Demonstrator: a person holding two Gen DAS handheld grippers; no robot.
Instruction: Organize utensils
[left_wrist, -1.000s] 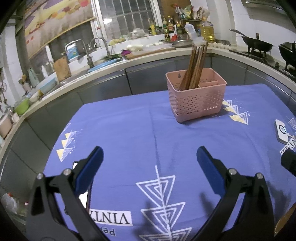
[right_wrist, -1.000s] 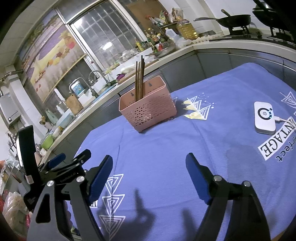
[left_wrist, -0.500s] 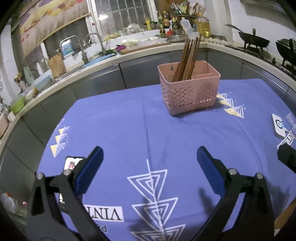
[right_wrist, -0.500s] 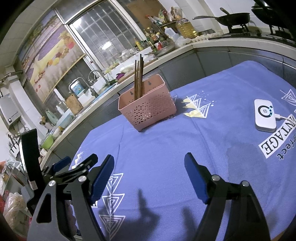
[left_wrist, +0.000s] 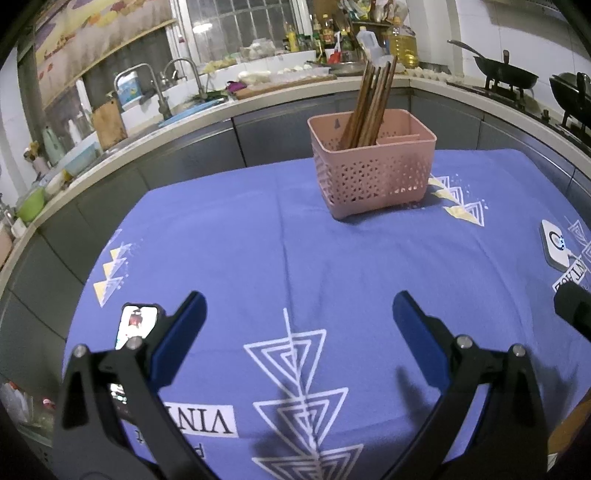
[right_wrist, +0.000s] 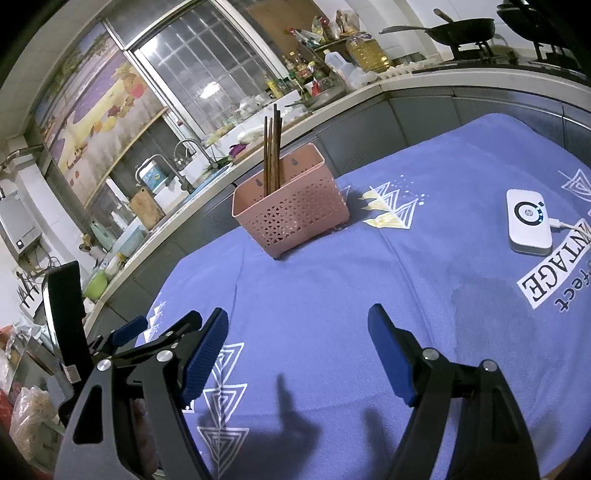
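Observation:
A pink perforated utensil basket (left_wrist: 373, 177) (right_wrist: 295, 214) stands on the far part of a blue-clothed table (left_wrist: 258, 258) (right_wrist: 332, 280). Several brown chopsticks (left_wrist: 369, 107) (right_wrist: 272, 155) stand upright in its left compartment. My left gripper (left_wrist: 297, 321) hovers open over the cloth's near edge, nothing between its blue pads. My right gripper (right_wrist: 297, 343) is also open and empty, well short of the basket. The left gripper's fingers (right_wrist: 162, 339) show at the lower left of the right wrist view.
A phone with a lit screen (left_wrist: 135, 325) lies by the left gripper's left finger. A white device with a cable (left_wrist: 556, 243) (right_wrist: 528, 221) sits at the table's right. Behind the table runs a kitchen counter with a sink (left_wrist: 177, 107), bottles and woks (left_wrist: 506, 74).
The left wrist view has tilted down a little, so the basket sits lower and nearer the frame's middle and the phone has come into sight. The right gripper has stayed put.

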